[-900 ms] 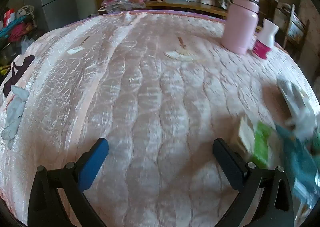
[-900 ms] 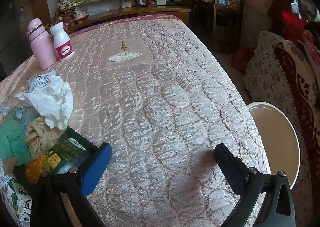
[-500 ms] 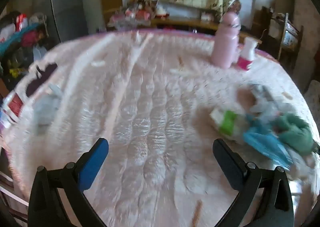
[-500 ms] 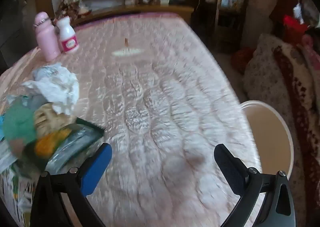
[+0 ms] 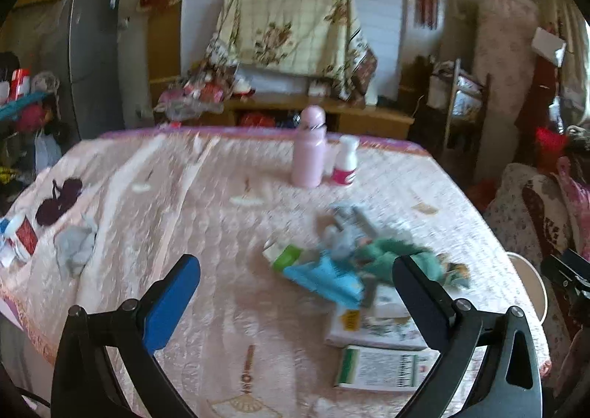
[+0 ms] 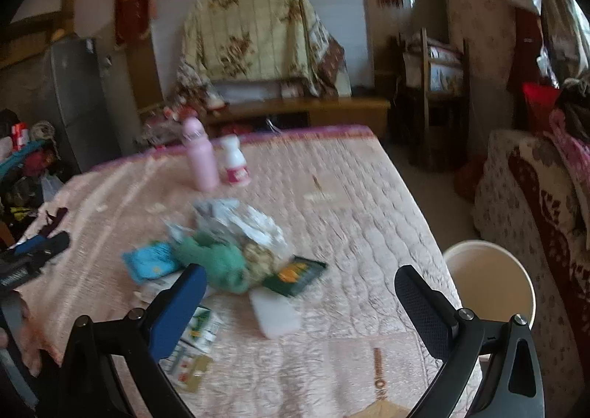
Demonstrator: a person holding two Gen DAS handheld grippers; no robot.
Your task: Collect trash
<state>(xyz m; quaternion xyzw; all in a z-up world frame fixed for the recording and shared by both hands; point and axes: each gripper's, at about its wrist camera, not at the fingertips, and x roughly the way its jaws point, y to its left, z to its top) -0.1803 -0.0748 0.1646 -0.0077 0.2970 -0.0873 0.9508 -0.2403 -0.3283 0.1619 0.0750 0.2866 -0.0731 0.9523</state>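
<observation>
Both views have pulled back and tilted up since the earlier frames, so the room now shows behind the surface point(image 5: 184, 196). Left hand-held gripper point(image 5: 297, 281) and right hand-held gripper point(image 6: 300, 289) are spread wide, holding nothing. Collecting looks not yet begun: the trash point(image 6: 228, 252) lies heaped mid-surface, the bin point(image 6: 490, 277) just past its right edge. Next comes reaching down to one piece. Pink quilted cloth covers the surface; the room is cluttered.
</observation>
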